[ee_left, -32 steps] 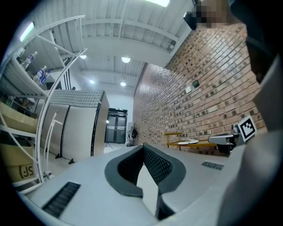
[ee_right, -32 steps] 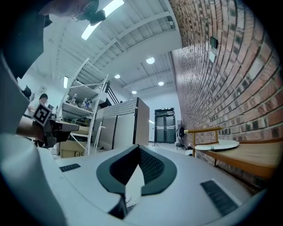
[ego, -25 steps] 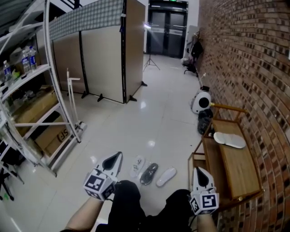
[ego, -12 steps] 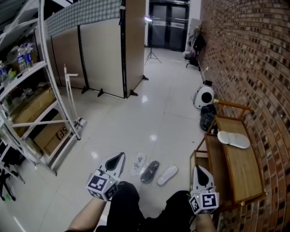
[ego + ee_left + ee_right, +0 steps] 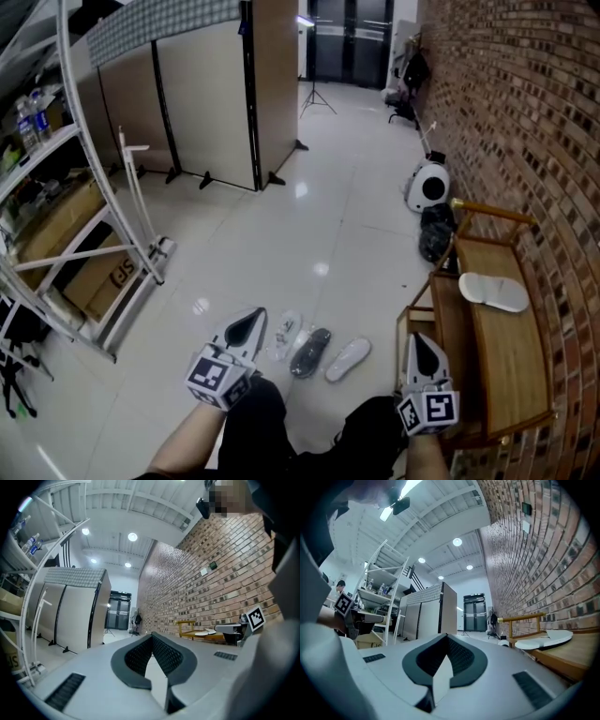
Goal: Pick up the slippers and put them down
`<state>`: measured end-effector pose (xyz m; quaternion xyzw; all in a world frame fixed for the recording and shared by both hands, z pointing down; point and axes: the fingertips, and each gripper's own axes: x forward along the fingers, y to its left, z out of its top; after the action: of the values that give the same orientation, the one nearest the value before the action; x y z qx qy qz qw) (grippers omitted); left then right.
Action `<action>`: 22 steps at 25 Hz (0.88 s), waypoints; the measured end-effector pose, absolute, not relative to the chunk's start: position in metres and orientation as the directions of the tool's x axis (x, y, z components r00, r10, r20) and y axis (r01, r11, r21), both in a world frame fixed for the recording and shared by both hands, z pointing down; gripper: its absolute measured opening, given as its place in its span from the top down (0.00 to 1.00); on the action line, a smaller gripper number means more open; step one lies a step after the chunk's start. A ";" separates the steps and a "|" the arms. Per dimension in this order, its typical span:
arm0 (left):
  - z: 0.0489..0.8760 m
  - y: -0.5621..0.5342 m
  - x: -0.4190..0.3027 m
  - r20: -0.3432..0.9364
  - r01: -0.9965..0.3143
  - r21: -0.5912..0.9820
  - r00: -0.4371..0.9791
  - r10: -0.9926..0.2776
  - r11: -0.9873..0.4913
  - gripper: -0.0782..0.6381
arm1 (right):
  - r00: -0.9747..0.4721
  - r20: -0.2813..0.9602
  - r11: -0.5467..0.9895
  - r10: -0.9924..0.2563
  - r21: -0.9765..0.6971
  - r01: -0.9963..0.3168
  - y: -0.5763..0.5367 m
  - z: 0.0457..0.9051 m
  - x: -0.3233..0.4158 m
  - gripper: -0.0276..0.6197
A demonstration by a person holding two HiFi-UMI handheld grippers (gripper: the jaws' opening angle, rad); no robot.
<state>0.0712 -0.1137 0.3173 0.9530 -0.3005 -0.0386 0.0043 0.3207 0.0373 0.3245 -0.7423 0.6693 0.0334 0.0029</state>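
You hold your left gripper (image 5: 247,327) and right gripper (image 5: 418,348) out level, both jaws closed, holding nothing.

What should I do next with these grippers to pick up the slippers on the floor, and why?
Probably open the left gripper and dip it toward the clear slipper, the one nearest its tip. It and the right gripper are both shut, empty and pointing level, while the clear slipper, the dark slipper and the white slipper lie untouched on the floor below.
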 end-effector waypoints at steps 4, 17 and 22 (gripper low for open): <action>0.318 -0.125 0.088 -0.066 -0.566 0.030 0.821 -0.567 -0.824 0.89 | 0.114 -0.060 -0.116 -0.992 0.039 -0.992 0.028 0.320 0.331 0.94; 0.280 -0.167 0.173 -0.098 -0.460 -0.009 0.884 -0.457 -0.888 0.89 | 0.199 -0.095 -0.206 -0.975 0.074 -0.976 -0.026 0.292 0.372 0.94; 0.277 -0.176 0.206 -0.104 -0.447 0.005 0.890 -0.445 -0.895 0.89 | 0.222 -0.090 -0.230 -0.971 0.083 -0.970 -0.041 0.284 0.382 0.94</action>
<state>0.2061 -0.1761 0.2766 0.9719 -0.2293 -0.0515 -0.0095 0.3822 -0.0410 0.2842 -0.7817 0.6206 0.0612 -0.0043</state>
